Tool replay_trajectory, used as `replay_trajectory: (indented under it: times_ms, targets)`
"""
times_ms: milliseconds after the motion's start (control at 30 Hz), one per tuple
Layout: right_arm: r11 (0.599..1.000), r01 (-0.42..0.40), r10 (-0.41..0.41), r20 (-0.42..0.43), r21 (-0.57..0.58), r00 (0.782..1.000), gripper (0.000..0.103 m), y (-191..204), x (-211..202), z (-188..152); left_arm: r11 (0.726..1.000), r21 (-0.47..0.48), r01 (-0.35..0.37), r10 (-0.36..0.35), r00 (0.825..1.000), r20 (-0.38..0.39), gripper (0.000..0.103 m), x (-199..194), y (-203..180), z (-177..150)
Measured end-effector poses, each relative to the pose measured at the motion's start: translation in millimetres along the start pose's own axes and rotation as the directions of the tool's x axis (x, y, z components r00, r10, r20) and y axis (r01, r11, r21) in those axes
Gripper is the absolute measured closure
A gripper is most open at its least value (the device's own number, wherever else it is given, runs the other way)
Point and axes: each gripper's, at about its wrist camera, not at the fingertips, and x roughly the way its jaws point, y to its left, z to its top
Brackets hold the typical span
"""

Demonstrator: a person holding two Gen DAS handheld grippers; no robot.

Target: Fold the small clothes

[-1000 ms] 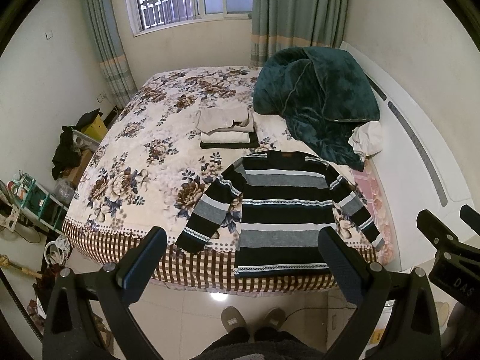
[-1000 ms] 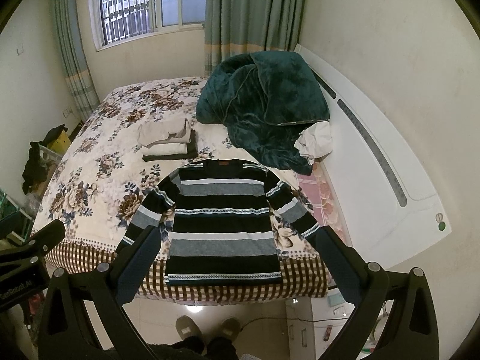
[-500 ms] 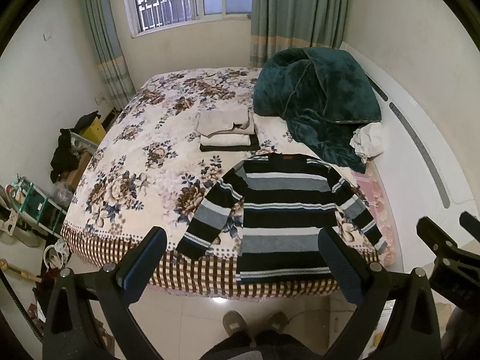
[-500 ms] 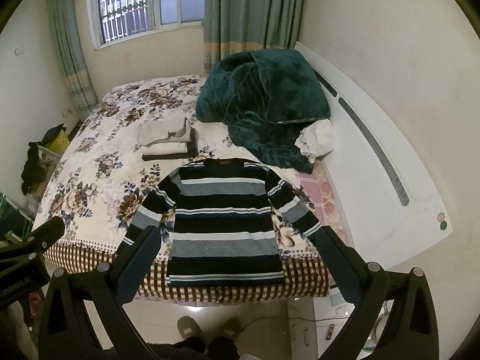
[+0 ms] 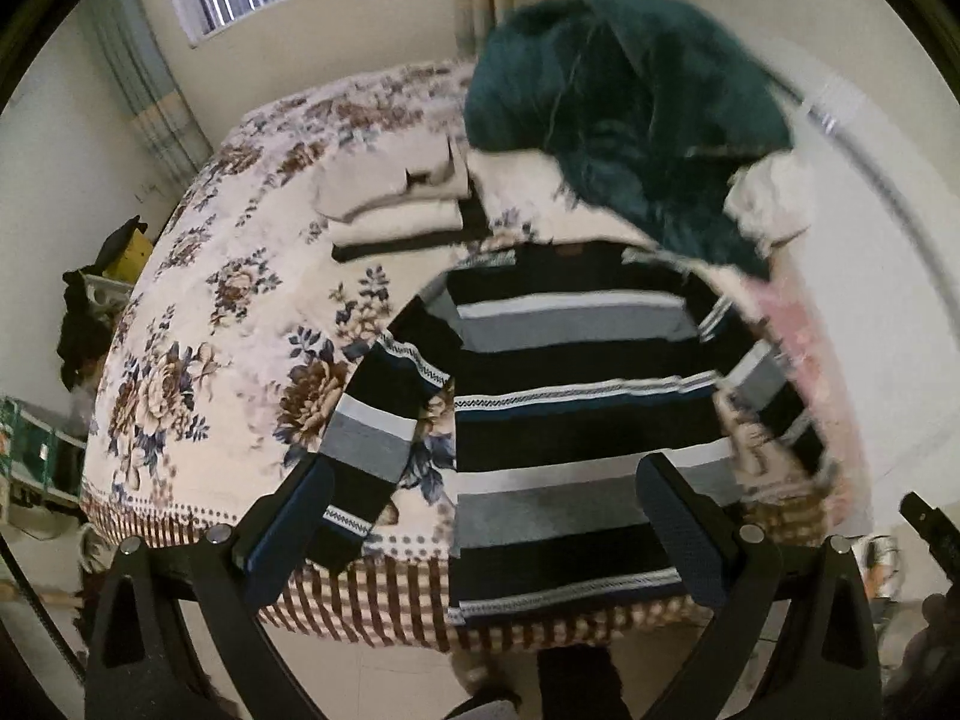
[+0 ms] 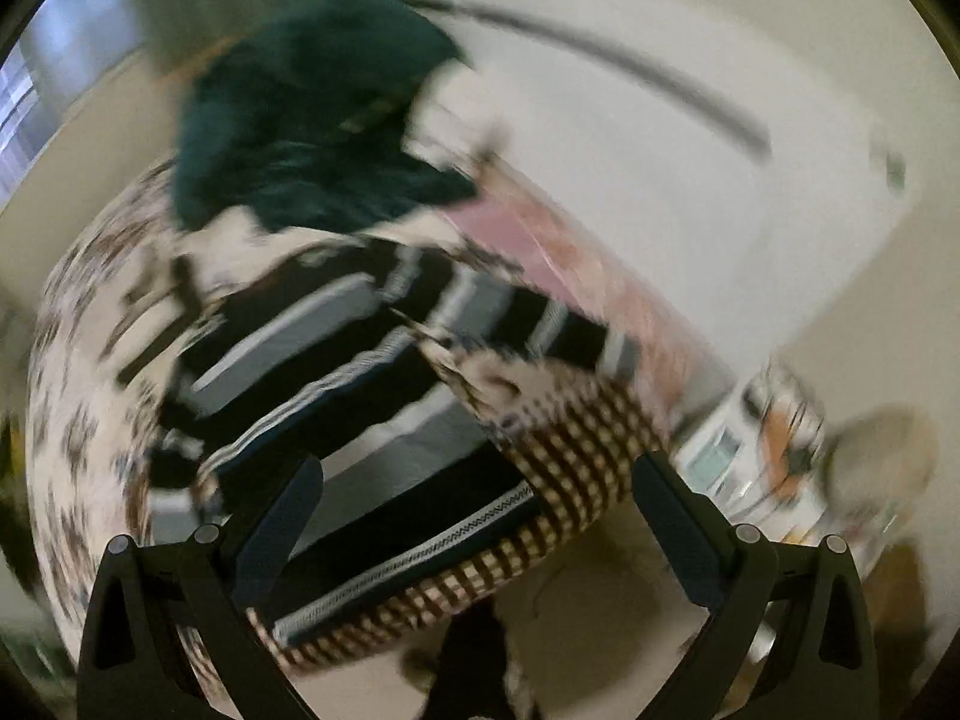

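A black, grey and white striped sweater (image 5: 570, 396) lies flat, sleeves spread, on the near end of the floral bed (image 5: 228, 312). My left gripper (image 5: 486, 516) is open and empty, hovering above the sweater's hem and left cuff. In the blurred right wrist view the sweater (image 6: 336, 372) appears tilted, and my right gripper (image 6: 474, 516) is open and empty above its hem near the bed's right corner. A part of the right gripper (image 5: 930, 534) shows at the left wrist view's right edge.
A stack of folded beige clothes (image 5: 402, 204) lies beyond the sweater. A dark green blanket (image 5: 624, 96) and a white cloth (image 5: 768, 204) are heaped by the white headboard (image 5: 888, 252). Clutter (image 5: 84, 324) stands on the floor left of the bed; a small unit (image 6: 768, 456) stands right.
Both grippers have moved down and forward towards the sweater, which now looks much larger. The right gripper has swung and tilted to the right, blurring its view. Both stay open.
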Motion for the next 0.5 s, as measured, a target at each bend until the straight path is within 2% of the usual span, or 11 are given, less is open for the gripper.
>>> replay_trajectory:
  times_ms: [33,67,133,200,300,367,400,500]
  targets:
    - [0.998,0.015,-0.012,-0.044,0.068,0.999,0.003,-19.3,41.0,5.8,1.0,0.005,-0.01,0.01,1.0,-0.012,0.0,13.3,-2.7,-4.6]
    - [0.994,0.019,-0.012,-0.068,0.109,0.998,0.006,-32.0,65.0,4.0,1.0,0.009,-0.024,0.025,0.999,-0.028,0.0,33.2,-8.0,-2.8]
    - [0.97,0.001,0.032,-0.132,0.244,0.991,0.027,-68.4,138.3,10.3,0.998,0.012,-0.059,0.06,0.997,-0.056,0.0,62.4,-13.8,-0.9]
    - [0.934,-0.003,0.067,-0.167,0.356,0.984,0.036,-99.5,199.1,11.1,0.997,0.007,-0.08,0.08,0.992,-0.099,0.0,91.5,-19.2,0.6]
    - [0.864,-0.024,0.128,-0.175,0.503,0.976,0.037,-129.8,273.9,8.2,0.996,-0.01,-0.093,0.089,0.977,-0.192,0.0,146.0,-29.2,-0.3]
    - [0.775,-0.058,0.195,-0.15,0.629,0.969,0.037,-153.7,331.1,5.8,0.994,-0.025,-0.102,0.093,0.965,-0.247,0.0,185.2,-35.2,-3.6]
    - [0.741,-0.065,0.211,-0.139,0.669,0.968,0.037,-158.6,343.0,2.9,0.994,-0.028,-0.106,0.095,0.96,-0.262,0.0,198.4,-36.9,-5.1]
    - [0.58,-0.093,0.232,-0.055,0.809,0.971,0.046,-186.2,401.5,-3.3,0.992,-0.038,-0.116,0.099,0.944,-0.313,0.0,245.9,-45.6,-11.0]
